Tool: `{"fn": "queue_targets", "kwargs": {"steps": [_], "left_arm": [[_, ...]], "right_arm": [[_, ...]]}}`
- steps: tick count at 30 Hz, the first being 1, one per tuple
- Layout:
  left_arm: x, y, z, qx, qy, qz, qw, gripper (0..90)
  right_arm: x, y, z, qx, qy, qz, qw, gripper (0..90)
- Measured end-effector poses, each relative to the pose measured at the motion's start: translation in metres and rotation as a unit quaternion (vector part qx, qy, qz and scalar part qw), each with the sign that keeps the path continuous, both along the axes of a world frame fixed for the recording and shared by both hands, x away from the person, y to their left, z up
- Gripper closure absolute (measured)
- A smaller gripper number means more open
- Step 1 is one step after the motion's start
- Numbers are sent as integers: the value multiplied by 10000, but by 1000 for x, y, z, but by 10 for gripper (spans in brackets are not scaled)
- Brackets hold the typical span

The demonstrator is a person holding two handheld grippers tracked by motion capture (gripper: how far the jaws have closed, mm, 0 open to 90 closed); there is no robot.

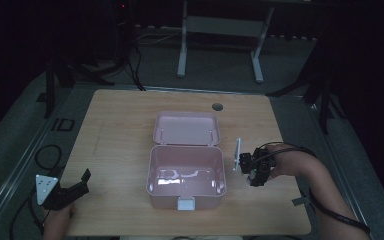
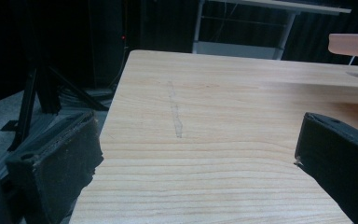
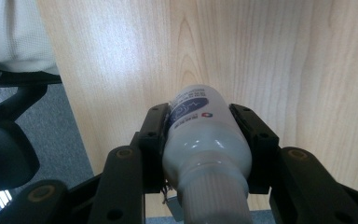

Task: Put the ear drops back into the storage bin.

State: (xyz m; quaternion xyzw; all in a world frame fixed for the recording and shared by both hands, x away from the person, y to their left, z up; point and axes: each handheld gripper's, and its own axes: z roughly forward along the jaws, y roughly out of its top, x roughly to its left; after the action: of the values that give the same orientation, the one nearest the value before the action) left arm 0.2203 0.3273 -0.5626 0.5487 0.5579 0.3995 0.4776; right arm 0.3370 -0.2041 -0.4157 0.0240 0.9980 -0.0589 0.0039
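Right gripper (image 1: 258, 172) seen just right of the open pink plastic box (image 1: 186, 197), above the wooden table (image 1: 120, 130), held by a hand coming in from the right edge. Jaws clamped on a white plastic bottle (image 3: 205, 140), one black pad pressed to each flank of its body, as shown in the right gripper view. Bottle carried lengthwise between the jaws, cap end toward the camera, rounded base pointing away toward the tabletop, blue printed label (image 3: 189, 111) facing up near the base. In the high view, bottle hidden in the dark bulk of the gripper and not made out there. Grey three-cornered plate of that gripper turned edge-on toward the box's right wall, close to it but apart. Box placed at the middle of the table, lid (image 1: 186, 128) swung back flat behind it, pale latch at the front wall, inside bare apart from glare on the floor. Left gripper (image 1: 75, 190) parked well left of the box, near the table's front left corner, low over the wood. Jaws spread wide with bare tabletop between them in the left gripper view, nothing pinched. Round cable hole (image 1: 217, 106) noted in the table behind the lid.
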Motion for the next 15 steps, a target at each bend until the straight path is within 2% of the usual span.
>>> {"fn": "queue_targets", "kwargs": {"steps": [15], "left_arm": [[0,0,0,-7,-6,-9,10000,5]], "right_arm": [[-3,17,37,78,-149,48,9998,595]]}}
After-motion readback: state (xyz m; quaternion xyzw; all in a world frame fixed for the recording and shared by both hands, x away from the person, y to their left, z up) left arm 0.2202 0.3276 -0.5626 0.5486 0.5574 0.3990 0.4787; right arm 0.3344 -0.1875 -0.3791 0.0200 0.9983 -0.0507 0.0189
